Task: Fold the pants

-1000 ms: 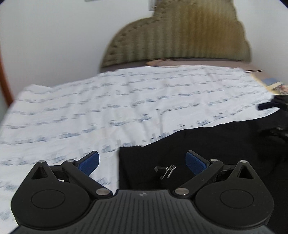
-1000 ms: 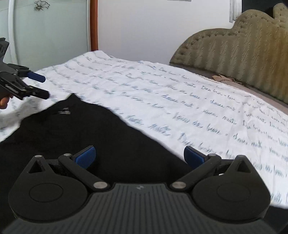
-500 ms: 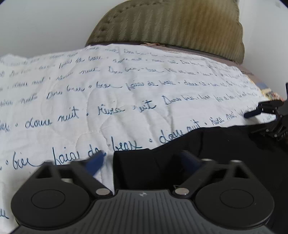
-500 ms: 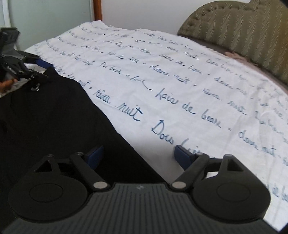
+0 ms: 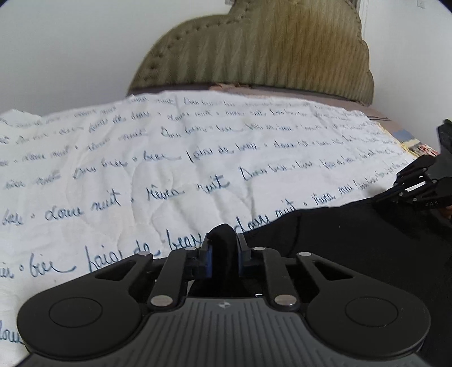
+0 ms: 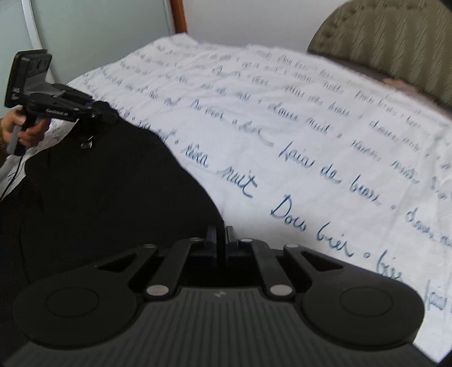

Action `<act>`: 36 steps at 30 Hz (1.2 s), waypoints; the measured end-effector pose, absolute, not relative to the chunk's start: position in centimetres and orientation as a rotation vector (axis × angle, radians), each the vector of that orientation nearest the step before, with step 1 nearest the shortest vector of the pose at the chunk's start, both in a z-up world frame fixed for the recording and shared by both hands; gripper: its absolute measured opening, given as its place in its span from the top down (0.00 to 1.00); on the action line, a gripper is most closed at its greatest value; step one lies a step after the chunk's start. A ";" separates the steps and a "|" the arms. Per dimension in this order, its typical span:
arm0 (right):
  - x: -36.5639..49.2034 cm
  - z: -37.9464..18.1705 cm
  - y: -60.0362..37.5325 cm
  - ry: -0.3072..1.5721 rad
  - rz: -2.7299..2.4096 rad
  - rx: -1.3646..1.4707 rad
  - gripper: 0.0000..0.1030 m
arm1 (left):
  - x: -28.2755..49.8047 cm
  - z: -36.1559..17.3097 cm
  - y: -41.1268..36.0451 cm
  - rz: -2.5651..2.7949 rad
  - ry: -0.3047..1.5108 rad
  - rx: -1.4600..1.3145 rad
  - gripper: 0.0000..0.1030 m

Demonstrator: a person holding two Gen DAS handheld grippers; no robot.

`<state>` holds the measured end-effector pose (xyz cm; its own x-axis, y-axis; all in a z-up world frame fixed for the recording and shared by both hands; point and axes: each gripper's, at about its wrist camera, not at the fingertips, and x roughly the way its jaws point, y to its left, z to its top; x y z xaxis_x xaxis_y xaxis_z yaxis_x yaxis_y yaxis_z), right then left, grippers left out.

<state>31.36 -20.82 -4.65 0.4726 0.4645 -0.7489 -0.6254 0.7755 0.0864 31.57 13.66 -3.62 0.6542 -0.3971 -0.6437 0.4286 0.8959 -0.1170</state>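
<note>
Black pants lie on a white bedspread with blue script; in the right wrist view they fill the left half. My left gripper is shut on a bunched corner of the pants at their left end, with black fabric sticking up between the pads. My right gripper is shut on the edge of the pants at the other end. Each gripper shows in the other's view: the right gripper at the far right and the left gripper at the upper left, held by a hand.
The bedspread runs back to an olive upholstered headboard against a white wall. A wooden post and a pale door stand beyond the bed's far corner. Coloured papers lie at the right edge of the bed.
Both grippers were open above the pants a second ago. They dropped to the pants' edge and closed on the fabric, one at each end.
</note>
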 end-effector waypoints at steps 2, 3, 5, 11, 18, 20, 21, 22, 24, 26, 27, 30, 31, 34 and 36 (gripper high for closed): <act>30.9 -3.9 -20.5 0.791 0.611 -0.239 0.94 | 31.6 -3.3 13.8 -0.440 0.695 0.037 0.86; 30.7 -3.5 -20.2 0.761 0.582 -0.259 0.95 | 31.7 -3.1 13.8 -0.426 0.680 0.030 0.86; 30.2 -2.7 -19.3 0.682 0.502 -0.327 0.96 | 32.3 -3.2 13.9 -0.397 0.675 0.019 0.86; 28.9 -1.9 -16.0 0.537 0.344 -0.479 0.96 | 31.3 -2.7 12.7 -0.359 0.623 0.093 0.86; 25.0 -0.1 -15.0 0.447 0.308 -0.517 0.96 | 28.0 0.1 14.1 -0.374 0.563 0.063 0.86; 23.3 0.4 -14.6 0.413 0.300 -0.537 0.96 | 26.4 0.9 13.9 -0.378 0.537 0.092 0.86; 22.3 0.6 -14.4 0.400 0.300 -0.544 0.96 | 25.7 1.2 13.9 -0.381 0.527 0.095 0.86; 21.3 0.8 -14.2 0.386 0.296 -0.552 0.96 | 24.9 1.6 13.9 -0.385 0.515 0.096 0.86; 19.3 1.0 -14.1 0.362 0.288 -0.569 0.96 | 23.2 2.2 14.1 -0.394 0.492 0.087 0.86; 17.3 1.2 -14.0 0.348 0.286 -0.564 0.96 | 21.3 2.9 14.3 -0.408 0.469 0.078 0.86; 16.2 1.3 -14.0 0.343 0.286 -0.565 0.96 | 20.3 3.1 14.3 -0.414 0.458 0.080 0.86; 12.8 1.3 -13.6 0.329 0.288 -0.592 0.96 | 17.0 3.4 14.5 -0.431 0.435 0.086 0.86; 11.7 1.2 -13.6 0.329 0.291 -0.597 0.96 | 16.0 3.4 14.6 -0.437 0.432 0.085 0.86; 8.4 0.6 -13.2 0.337 0.304 -0.617 0.96 | 12.9 3.0 15.0 -0.450 0.434 0.082 0.86; 6.3 0.0 -13.1 0.352 0.314 -0.628 0.96 | 11.1 2.5 15.3 -0.457 0.445 0.083 0.86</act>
<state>6.31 -13.07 0.01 0.8943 0.1779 -0.4106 -0.3879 0.7657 -0.5130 11.05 15.28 2.46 0.8035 -0.4078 -0.4336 0.4437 0.8960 -0.0205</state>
